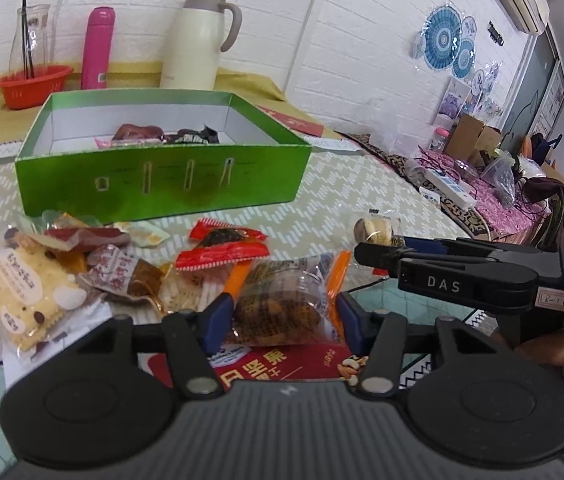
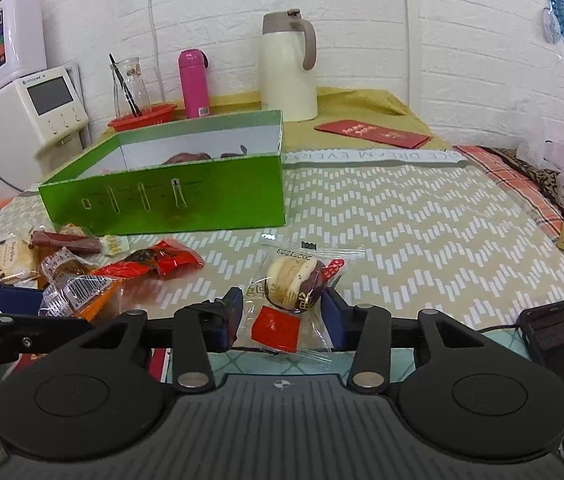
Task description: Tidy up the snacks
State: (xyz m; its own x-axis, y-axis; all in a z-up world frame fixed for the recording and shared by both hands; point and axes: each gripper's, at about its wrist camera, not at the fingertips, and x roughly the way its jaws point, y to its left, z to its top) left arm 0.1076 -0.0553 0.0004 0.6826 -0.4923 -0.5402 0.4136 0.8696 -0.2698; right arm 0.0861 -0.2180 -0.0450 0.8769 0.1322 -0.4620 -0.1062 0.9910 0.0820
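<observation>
Holding one packet in each pair of tongs, I judged myself midway through the job, with both pickups made and the carry to the box still ahead. My left tongs (image 1: 282, 312) were closed narrow on a clear packet of brown snack (image 1: 282, 304) with orange ends, its barcode showing in the right wrist view. Under it lay a red pouch (image 1: 277, 368) printed with Chinese characters and a picture of nuts. My right tongs (image 2: 282, 316) gripped a clear packet holding a round pastry (image 2: 294, 284), white and purple, with a red square label and the reversed digits 20251223 along its top seal. That right tool carried the letters DAS on its side and a small handwritten tag that I could not read surely.

Just beyond, the loose pile waited on the counter (image 2: 402, 216): a chocolate-chip cracker packet (image 1: 21, 292) with Chinese writing, red wrappers (image 1: 221, 248) and a dark red stick (image 2: 67, 242). Further back stood the green box (image 1: 161, 184), open-topped, with a few dark-wrapped snacks already inside.

My next move, as I reckoned it, called for lifting both packets clear over the near wall of the box and letting go inside without fouling each other.

Behind the box a strip read DREAM EVER upside down, and a red envelope (image 2: 374, 132) bore gold script too small to read.
</observation>
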